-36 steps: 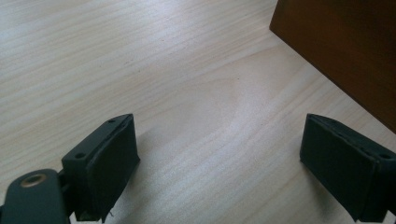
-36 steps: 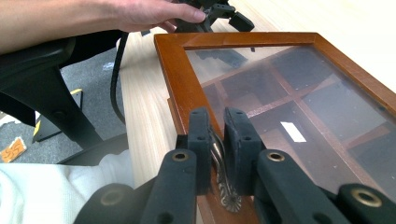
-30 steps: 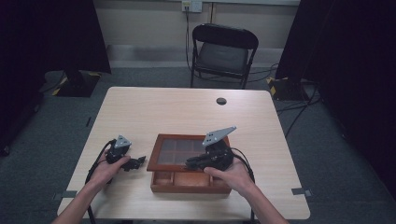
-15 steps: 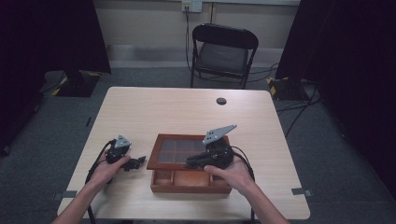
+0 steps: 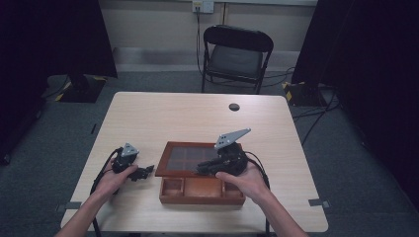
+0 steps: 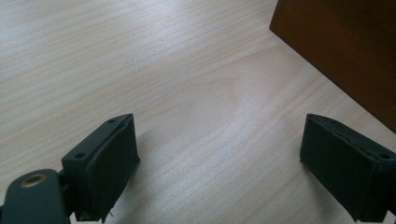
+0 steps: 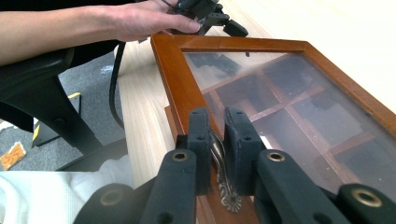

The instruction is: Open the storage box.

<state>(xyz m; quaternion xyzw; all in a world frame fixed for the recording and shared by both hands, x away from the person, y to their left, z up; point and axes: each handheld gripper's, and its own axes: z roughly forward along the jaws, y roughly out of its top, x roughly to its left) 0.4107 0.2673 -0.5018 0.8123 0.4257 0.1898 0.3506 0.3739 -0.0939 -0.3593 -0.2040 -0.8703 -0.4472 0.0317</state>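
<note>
**Near the tabletop's front edge, the lid is gripped by its handle**

Near the front edge of the tabletop sits the wooden box, its glass lid partly raised. The right gripper view reveals the right tongs clamped on the lid's metal handle. The left gripper view shows the left tongs spread apart over bare wood beside the box. Nothing has shifted since the earlier frame. No writing is readable.

A black folding chair beyond the table — a small dark disc on it.
</note>
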